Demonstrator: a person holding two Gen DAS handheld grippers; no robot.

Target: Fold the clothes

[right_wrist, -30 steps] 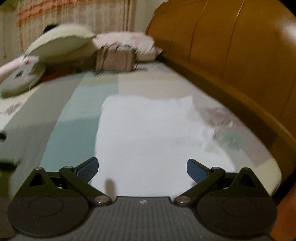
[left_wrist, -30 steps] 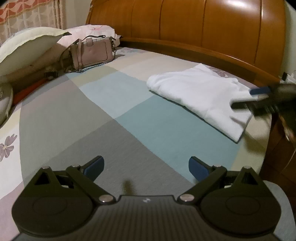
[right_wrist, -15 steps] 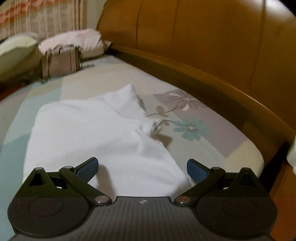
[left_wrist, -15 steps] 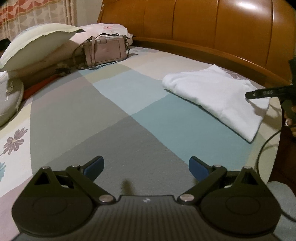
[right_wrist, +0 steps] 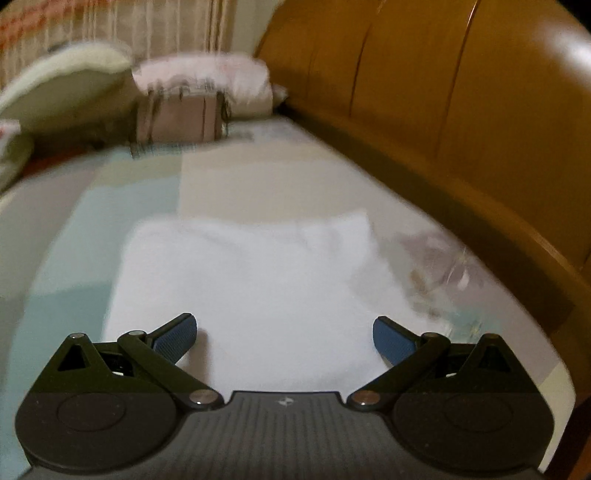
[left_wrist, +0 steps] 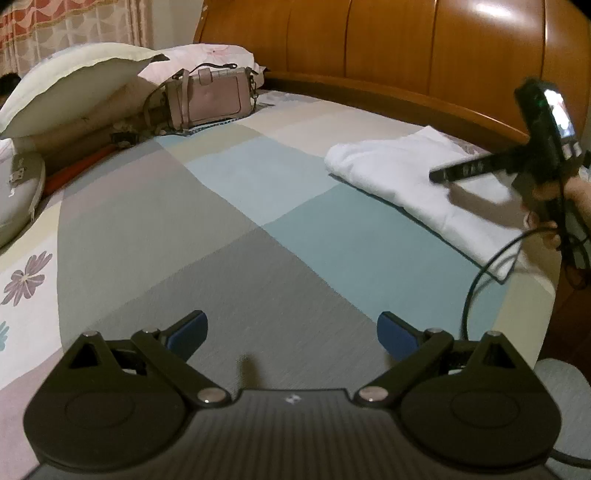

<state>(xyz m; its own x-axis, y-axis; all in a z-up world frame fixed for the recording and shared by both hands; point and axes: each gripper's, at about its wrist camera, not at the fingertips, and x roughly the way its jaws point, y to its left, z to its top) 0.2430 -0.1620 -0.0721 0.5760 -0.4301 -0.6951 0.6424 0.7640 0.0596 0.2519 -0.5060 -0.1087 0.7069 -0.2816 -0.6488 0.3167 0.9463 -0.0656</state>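
From the curtain (left_wrist: 74,33) and pillows (left_wrist: 74,81) past the pink handbag (left_wrist: 210,96), your wide-open left gripper (left_wrist: 291,332) hovers over the patchwork bedspread (left_wrist: 229,251), while the folded white garment (right_wrist: 251,288) lies under your equally spread right gripper (right_wrist: 284,338) beside the wooden headboard (left_wrist: 406,48).

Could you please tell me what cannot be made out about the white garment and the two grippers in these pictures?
- White garment: left wrist view, near end hidden behind the right gripper.
- Same garment: right wrist view, motion blur hides its folds and edges.
- Left gripper: open over bare bedspread.
- Handbag: smeared by blur.
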